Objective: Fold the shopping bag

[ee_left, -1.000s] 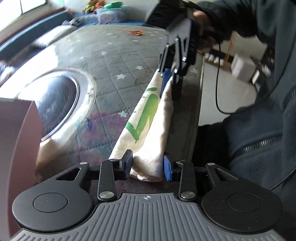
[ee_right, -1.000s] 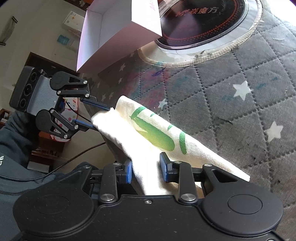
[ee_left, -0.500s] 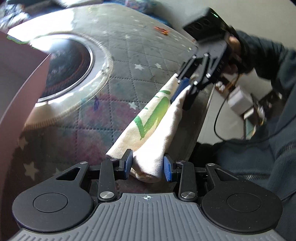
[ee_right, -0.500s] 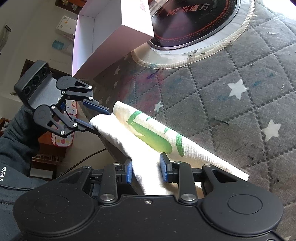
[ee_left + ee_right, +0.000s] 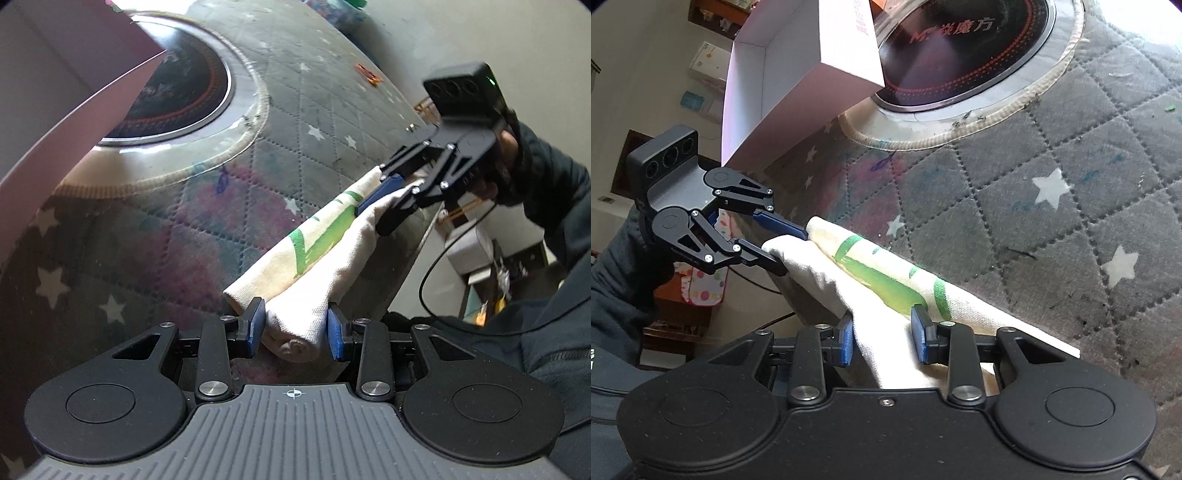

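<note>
The rolled shopping bag (image 5: 317, 254) spans both grippers: left gripper (image 5: 295, 328) clamps one end, right gripper (image 5: 882, 336) the other.

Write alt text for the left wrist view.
The left tongs clamp one end of a rolled cream shopping bag with green print, while the right tongs grip its far end. It lies along the edge of a grey quilted star-patterned cover, near a round black cooktop.

A home: star-quilted table cover (image 5: 1052, 206), built-in induction hob (image 5: 960, 48), wall air conditioner (image 5: 707, 61).
</note>
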`<state>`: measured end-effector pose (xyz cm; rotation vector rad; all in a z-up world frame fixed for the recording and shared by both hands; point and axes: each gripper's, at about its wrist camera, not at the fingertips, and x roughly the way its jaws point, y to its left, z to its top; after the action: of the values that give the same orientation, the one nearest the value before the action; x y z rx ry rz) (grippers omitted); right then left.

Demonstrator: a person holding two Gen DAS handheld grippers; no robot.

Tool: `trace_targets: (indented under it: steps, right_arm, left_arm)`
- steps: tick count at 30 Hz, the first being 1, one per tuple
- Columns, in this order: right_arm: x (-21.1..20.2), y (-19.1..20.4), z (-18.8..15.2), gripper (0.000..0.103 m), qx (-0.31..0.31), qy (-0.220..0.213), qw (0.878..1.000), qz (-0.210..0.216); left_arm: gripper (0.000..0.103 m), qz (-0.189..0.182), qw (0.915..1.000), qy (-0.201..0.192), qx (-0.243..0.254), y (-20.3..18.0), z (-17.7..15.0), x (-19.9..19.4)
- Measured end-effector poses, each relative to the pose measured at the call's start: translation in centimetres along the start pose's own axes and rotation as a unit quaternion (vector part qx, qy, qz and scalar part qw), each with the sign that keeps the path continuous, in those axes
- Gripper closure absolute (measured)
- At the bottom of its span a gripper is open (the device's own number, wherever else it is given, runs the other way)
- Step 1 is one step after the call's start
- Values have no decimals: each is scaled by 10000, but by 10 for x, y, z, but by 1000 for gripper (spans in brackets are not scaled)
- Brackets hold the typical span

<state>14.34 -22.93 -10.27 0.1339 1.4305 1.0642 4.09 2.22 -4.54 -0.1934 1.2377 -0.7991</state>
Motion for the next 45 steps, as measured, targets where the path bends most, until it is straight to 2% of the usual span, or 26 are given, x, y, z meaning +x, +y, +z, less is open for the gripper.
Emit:
trace_targets:
  steps: [6,12,16,19,22,25,30,32,36,45]
  right_arm:
    - [-1,12,-2,66,-306,-122,9988,-370]
    - [-2,18,-1,63,-468,-155,9970,-603]
    - [-3,31,-3,59,-845,-296,9911,-980]
    - [-3,32,-5,59,-803,-378,9901,-1085]
    - [-5,43,-9,57,-1109,-480,9841,-1303]
    - [-6,48,-10,58,-1214,-554,9822,-1320]
    - [-13,48,-9,58,-1146,-724,9845,-1109]
    - [-15,51,-8,61,-1167,-781,9848,-1023]
    - [-11,56,-7,81,-1281,-787,9835,-1008]
    - [0,58,-4,82,-1393,-774,9789,-1280]
  left_arm:
    - [66,-228,9983,-140,-510,13,-6,1]
    - [67,-267,9972,-189,-668,17,-7,0]
    - [67,-338,9954,-269,-850,21,-10,-1]
    - [67,-352,9944,-303,-949,22,-11,-1]
    - [67,-360,9936,-318,-1019,23,-11,-1]
    - [67,-374,9928,-334,-1087,24,-11,-1]
    - [67,-390,9916,-378,-1175,26,-13,-1]
    - [67,-384,9913,-380,-1198,26,-13,-1]
    - [67,-356,9917,-393,-1175,25,-13,-1]
    - [66,-146,9912,-517,-1214,19,-16,-3]
